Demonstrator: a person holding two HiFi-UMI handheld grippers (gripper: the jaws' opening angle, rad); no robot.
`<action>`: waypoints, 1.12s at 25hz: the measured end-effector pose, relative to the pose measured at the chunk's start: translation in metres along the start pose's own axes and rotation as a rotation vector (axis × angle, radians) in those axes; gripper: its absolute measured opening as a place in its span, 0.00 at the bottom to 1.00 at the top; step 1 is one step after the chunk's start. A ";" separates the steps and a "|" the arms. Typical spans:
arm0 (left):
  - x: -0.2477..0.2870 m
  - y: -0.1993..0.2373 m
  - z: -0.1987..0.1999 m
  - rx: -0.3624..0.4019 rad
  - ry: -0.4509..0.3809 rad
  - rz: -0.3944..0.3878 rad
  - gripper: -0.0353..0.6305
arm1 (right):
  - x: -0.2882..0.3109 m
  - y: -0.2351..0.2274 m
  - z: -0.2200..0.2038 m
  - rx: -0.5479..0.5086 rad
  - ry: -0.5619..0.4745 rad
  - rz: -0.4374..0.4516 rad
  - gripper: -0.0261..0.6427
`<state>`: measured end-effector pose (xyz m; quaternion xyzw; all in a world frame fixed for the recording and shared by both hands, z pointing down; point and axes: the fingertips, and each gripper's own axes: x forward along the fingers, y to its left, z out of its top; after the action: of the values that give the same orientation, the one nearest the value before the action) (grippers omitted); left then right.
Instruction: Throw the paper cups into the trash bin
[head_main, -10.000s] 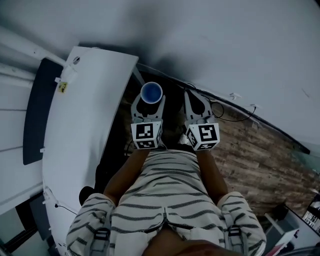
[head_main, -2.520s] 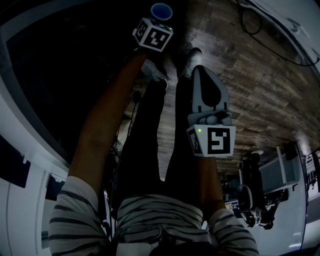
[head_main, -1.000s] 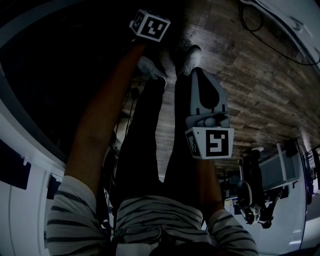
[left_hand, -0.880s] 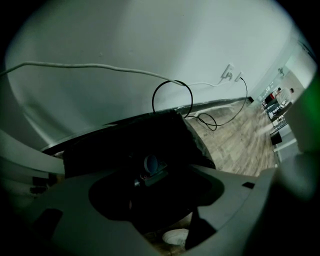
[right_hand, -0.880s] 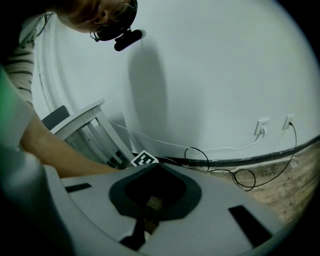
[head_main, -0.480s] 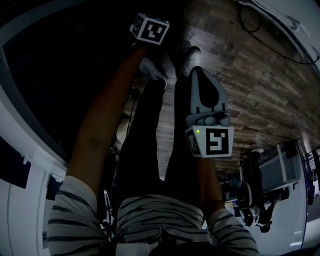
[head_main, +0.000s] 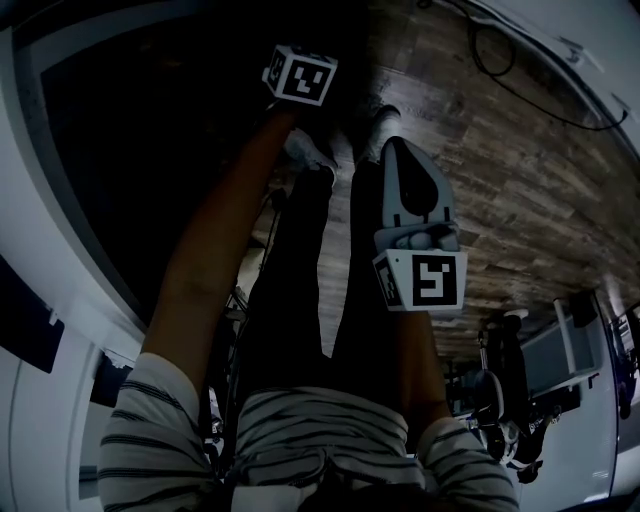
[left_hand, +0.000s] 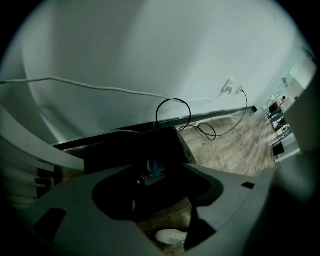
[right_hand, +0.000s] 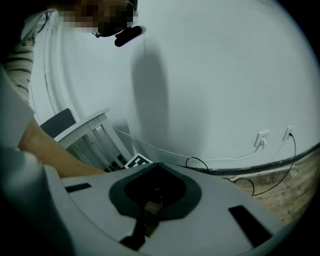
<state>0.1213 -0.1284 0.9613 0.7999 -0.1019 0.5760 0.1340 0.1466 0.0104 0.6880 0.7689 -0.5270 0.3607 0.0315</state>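
Left tongs (left_hand: 157, 172) were spread open and empty, with the paper cup (left_hand: 152, 165) lying just beyond them, down in the trash bin (left_hand: 167, 141). Right tongs (right_hand: 156, 167) were closed on nothing. Lifting out sloppily could probably snag the bin's bag.

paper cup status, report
Left tongs open, empty. Right tongs shut, empty. Paper cup in trash bin. Nothing in the way.
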 end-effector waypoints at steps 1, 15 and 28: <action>-0.004 0.000 0.001 -0.004 -0.005 0.001 0.49 | -0.002 0.001 0.004 -0.002 -0.006 0.001 0.06; -0.071 0.004 0.025 -0.075 -0.085 0.029 0.39 | -0.025 0.013 0.038 -0.057 -0.038 0.020 0.06; -0.144 -0.007 0.056 -0.111 -0.199 0.042 0.30 | -0.047 0.025 0.070 -0.092 -0.066 0.030 0.06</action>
<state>0.1283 -0.1395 0.8076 0.8424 -0.1632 0.4897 0.1550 0.1539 0.0065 0.6001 0.7700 -0.5553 0.3112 0.0440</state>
